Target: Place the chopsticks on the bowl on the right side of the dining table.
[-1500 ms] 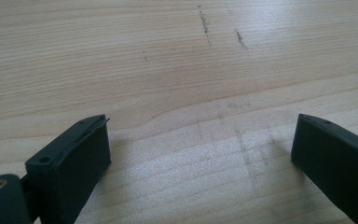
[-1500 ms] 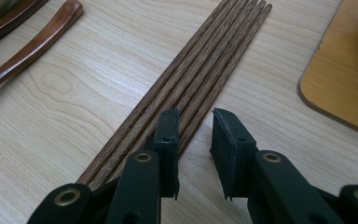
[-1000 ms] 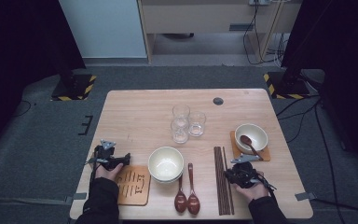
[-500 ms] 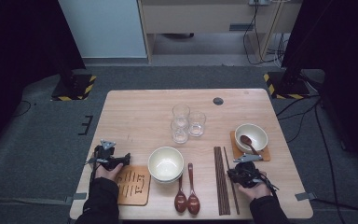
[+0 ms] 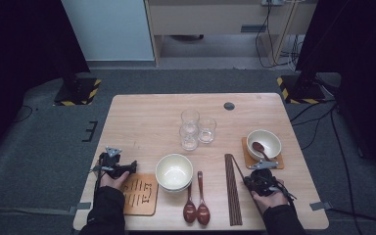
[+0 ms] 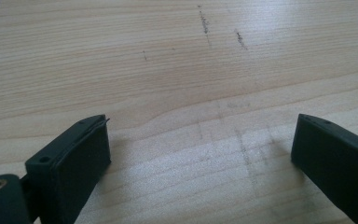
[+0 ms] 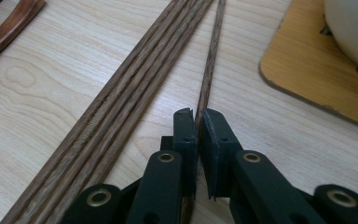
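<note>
My right gripper [image 7: 196, 116] is shut on a single dark wooden chopstick [image 7: 210, 60] that lies at a slant on the table, apart from the others. Its jaws have just been closing, with that chopstick between them. A bundle of several chopsticks [image 7: 135, 79] lies just to its left. From above, the right gripper [image 5: 252, 180] sits near the front right of the table, beside the chopstick bundle [image 5: 232, 191]. My left gripper [image 6: 200, 140] is open over bare wood, with nothing between its jaws. In the high view the left gripper [image 5: 129, 166] rests at the front left.
A cream bowl [image 5: 174, 170] sits front centre with two brown spoons [image 5: 196, 208] in front of it. A wooden coaster [image 5: 138, 195] lies by my left hand. A second bowl [image 5: 263, 143] holding a spoon stands on a coaster [image 7: 317, 70] near the right gripper. Three glasses [image 5: 196, 128] stand mid-table.
The right hand has shifted slightly by the chopsticks. The left hand and the tableware have stayed where they were.
</note>
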### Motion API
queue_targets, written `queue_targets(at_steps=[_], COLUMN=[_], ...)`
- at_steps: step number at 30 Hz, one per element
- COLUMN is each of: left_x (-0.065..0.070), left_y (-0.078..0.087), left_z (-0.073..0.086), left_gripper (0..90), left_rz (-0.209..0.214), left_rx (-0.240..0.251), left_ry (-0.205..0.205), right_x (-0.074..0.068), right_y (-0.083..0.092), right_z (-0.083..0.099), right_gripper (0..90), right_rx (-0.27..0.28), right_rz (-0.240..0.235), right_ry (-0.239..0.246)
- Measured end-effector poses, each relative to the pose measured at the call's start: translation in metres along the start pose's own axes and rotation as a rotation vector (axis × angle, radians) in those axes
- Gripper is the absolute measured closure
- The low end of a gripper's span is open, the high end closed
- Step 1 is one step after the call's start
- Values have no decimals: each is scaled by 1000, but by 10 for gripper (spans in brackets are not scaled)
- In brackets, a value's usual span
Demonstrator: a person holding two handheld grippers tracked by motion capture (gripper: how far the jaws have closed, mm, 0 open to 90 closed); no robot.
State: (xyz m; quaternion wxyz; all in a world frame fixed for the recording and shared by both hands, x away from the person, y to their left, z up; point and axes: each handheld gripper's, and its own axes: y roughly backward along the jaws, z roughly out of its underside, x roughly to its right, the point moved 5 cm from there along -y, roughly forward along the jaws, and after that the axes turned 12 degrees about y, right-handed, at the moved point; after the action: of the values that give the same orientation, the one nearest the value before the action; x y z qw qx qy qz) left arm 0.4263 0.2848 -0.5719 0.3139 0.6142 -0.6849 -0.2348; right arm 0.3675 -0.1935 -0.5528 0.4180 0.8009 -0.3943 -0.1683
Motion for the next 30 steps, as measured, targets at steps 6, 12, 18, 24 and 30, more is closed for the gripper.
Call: queue_targets(at_steps=[6, 12, 18, 24, 30], left_x=[0, 0, 0, 0, 0], left_y=[0, 0, 0, 0, 0], left_z=[0, 0, 0, 0, 0], left_gripper=[34, 34, 34, 34, 34], left_rz=[0, 0, 0, 0, 0], left_rx=[0, 0, 0, 0, 0], left_ry=[0, 0, 0, 0, 0], right_x=[5, 4, 4, 2, 2], right_y=[-2, -2, 5, 13, 19], right_z=[-1, -1, -1, 3, 12], right_gripper=[849, 812, 788, 770, 772], right_rx=[5, 9, 34, 55, 55], right_rz=[15, 24, 32, 45, 57], right_ry=[5, 9, 5, -18, -41])
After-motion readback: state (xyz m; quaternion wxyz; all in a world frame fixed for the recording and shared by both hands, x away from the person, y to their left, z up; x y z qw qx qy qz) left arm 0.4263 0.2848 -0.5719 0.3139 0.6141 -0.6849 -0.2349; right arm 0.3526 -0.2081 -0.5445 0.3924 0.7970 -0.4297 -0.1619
